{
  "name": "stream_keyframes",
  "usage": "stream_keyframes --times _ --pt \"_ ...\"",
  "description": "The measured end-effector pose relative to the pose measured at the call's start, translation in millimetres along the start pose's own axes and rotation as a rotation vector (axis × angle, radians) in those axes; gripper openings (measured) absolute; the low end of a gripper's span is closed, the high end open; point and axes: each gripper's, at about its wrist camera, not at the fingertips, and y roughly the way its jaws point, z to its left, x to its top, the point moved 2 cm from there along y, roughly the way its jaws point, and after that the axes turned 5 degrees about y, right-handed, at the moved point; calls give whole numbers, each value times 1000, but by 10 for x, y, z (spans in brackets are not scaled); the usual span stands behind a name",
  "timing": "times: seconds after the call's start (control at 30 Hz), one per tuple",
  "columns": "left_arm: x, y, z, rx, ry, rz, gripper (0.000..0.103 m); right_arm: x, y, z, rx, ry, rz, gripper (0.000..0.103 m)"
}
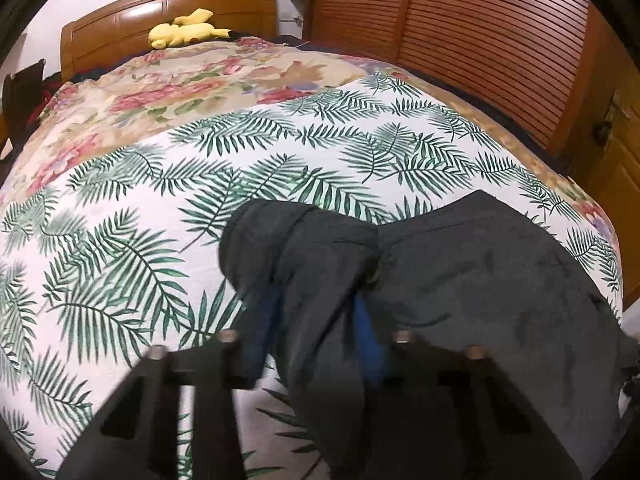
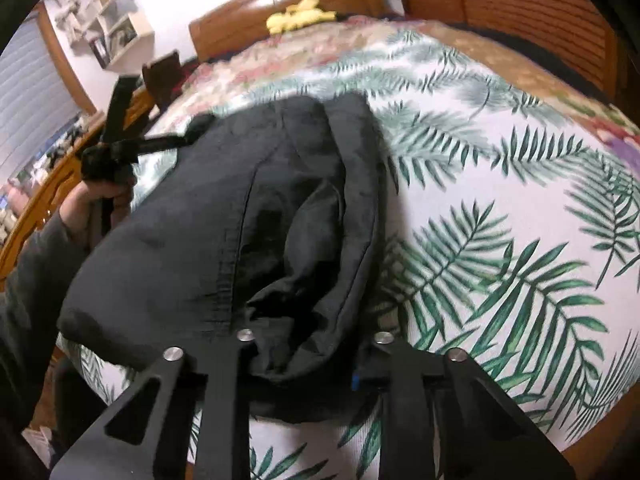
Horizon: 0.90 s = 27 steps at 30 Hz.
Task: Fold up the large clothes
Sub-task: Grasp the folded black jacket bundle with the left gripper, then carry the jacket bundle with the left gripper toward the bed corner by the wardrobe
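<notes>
A dark grey garment [image 1: 480, 280] lies bunched on the palm-leaf bedspread [image 1: 120, 220] near the bed's front edge. In the left wrist view a fold of it drapes over my left gripper [image 1: 316, 292], pinched between the blue fingers [image 1: 266, 320], whose tips are hidden by cloth. In the right wrist view the garment [image 2: 224, 208] is heaped in front of my right gripper [image 2: 308, 344]. A wad of it is squeezed between the jaws and covers the fingers. My left gripper [image 2: 188, 138] grips the garment's far left corner, held by a person's hand [image 2: 92, 200].
A floral blanket [image 1: 160, 92] covers the far half of the bed, with a yellow plush toy [image 1: 184, 30] by the wooden headboard [image 1: 160, 8]. Louvred wooden doors [image 1: 460, 40] stand to the right. A wall shelf [image 2: 116, 28] and wooden furniture are on the left.
</notes>
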Motion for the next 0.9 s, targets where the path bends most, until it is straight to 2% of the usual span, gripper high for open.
stream_keyframes --times 0.17,0.4,0.57,0.77,0.9 --pt "169 -258 -185 78 40 -56 14 176 -229 93 48 -36 -100 11" --pt "575 -496 -687 99 77 -110 13 507 -491 66 84 -91 -167 8" --pt "905 -487 -1338 79 118 -152 12 754 -727 -230 35 -120 -220 6" --pt "1298 -267 -2214 5 177 -154 13 991 -1097 -931 -88 -100 -269 6" --pt "1602 -177 -2830 -77 183 -176 13 1109 -1423 -1365 -183 -85 -325 6"
